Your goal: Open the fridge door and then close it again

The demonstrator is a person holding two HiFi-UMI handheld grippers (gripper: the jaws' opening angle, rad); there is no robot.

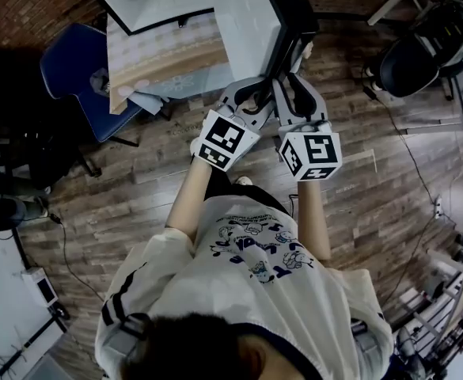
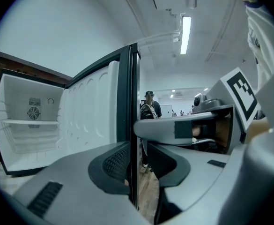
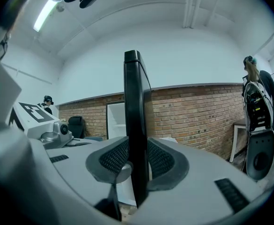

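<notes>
White, dark-edged fridge door (image 1: 251, 34) stands wide open, swung out twd the person from the small fridge's white-lined compartment (image 2: 29, 125) w/ a wire shelf inside; ribbed inner liner faces left in the left gripper view. Left gripper (image 2: 136, 165) is clamped on the door's thin dark edge (image 2: 133, 102), mesh pads either side. Right gripper (image 3: 137, 161) grips the same edge (image 3: 136, 107), just beside it. Both bare forearms reach fwd side by side, about level, marker cubes nearly touching over the wood-plank floor (image 1: 176, 157).
</notes>
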